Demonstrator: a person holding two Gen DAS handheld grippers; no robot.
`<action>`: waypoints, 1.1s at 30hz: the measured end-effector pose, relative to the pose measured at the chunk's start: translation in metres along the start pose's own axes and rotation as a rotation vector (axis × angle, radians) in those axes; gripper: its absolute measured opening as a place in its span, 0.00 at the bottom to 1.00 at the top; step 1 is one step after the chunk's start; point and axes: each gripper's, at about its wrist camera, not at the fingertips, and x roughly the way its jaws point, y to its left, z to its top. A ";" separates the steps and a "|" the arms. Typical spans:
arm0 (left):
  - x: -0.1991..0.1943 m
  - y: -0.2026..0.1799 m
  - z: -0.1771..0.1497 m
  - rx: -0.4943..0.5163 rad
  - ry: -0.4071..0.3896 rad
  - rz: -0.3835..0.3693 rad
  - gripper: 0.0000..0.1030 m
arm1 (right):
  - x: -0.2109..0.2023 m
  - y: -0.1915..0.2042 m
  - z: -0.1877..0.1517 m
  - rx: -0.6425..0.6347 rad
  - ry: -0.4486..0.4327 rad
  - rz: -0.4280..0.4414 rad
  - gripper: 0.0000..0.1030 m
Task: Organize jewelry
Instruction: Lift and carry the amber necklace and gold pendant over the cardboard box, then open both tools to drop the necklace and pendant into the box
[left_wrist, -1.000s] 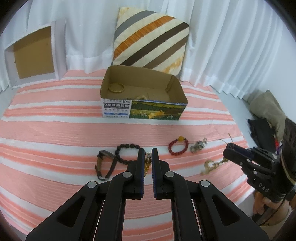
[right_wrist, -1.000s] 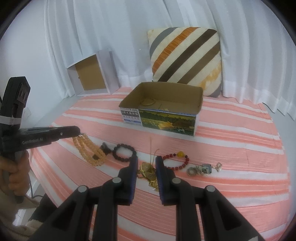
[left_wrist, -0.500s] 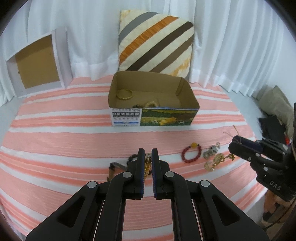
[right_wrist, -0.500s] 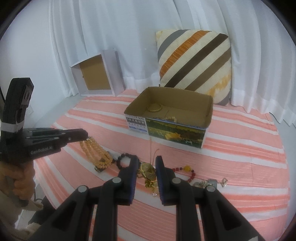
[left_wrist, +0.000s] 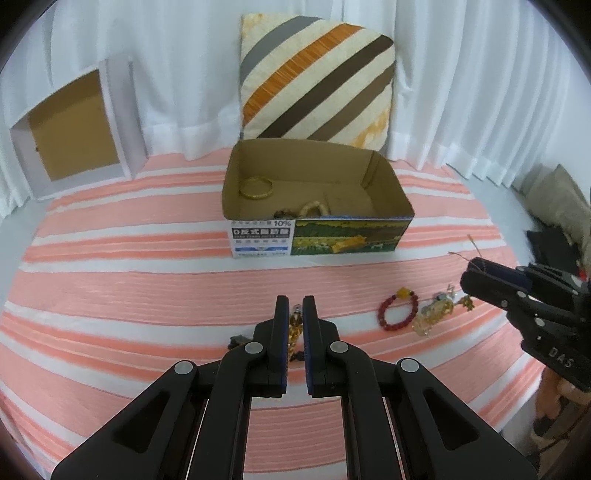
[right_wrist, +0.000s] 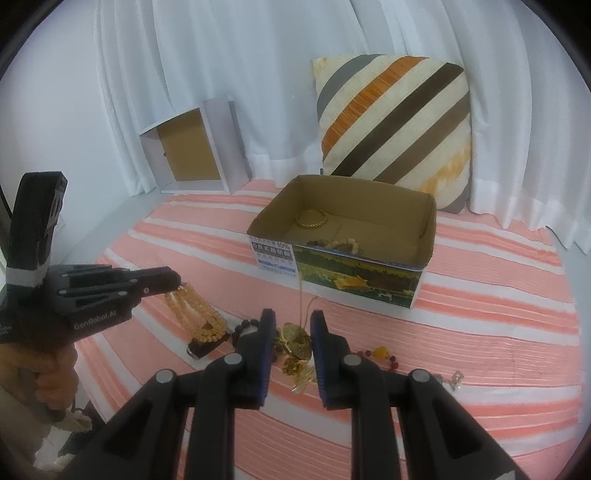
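Observation:
My left gripper (left_wrist: 295, 310) is shut on an amber bead bracelet (left_wrist: 294, 328), which hangs from its tips in the right wrist view (right_wrist: 195, 314), lifted above the bed. My right gripper (right_wrist: 291, 325) is shut on a thin string (right_wrist: 303, 299) carrying gold coin charms (right_wrist: 295, 338); it shows at the right of the left wrist view (left_wrist: 476, 273). The open cardboard box (left_wrist: 317, 232) holds a gold bangle (left_wrist: 256, 187) and a pale bead bracelet (left_wrist: 314, 209). A red bead bracelet (left_wrist: 398, 310) and a gold charm cluster (left_wrist: 436, 312) lie on the striped cover.
A striped pillow (left_wrist: 314, 81) leans on the white curtain behind the box. An empty white-framed box (left_wrist: 74, 129) stands at the back left. A dark bead bracelet (right_wrist: 245, 326) and a dark watch strap (right_wrist: 203, 347) lie near the front. The bed's edge drops off at the right (left_wrist: 517, 332).
Both grippers have risen and moved toward the box, which looks larger and nearer. The amber bracelet and the coin charm string have lifted off the cover with them.

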 end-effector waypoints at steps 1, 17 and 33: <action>0.001 0.001 0.005 -0.001 0.008 -0.014 0.04 | 0.001 -0.001 0.003 -0.001 0.001 0.000 0.19; 0.032 -0.003 0.131 0.008 -0.037 -0.091 0.04 | 0.040 -0.042 0.105 0.018 -0.055 -0.022 0.19; 0.154 0.010 0.147 0.035 0.037 -0.018 0.08 | 0.141 -0.110 0.117 0.076 0.041 -0.108 0.20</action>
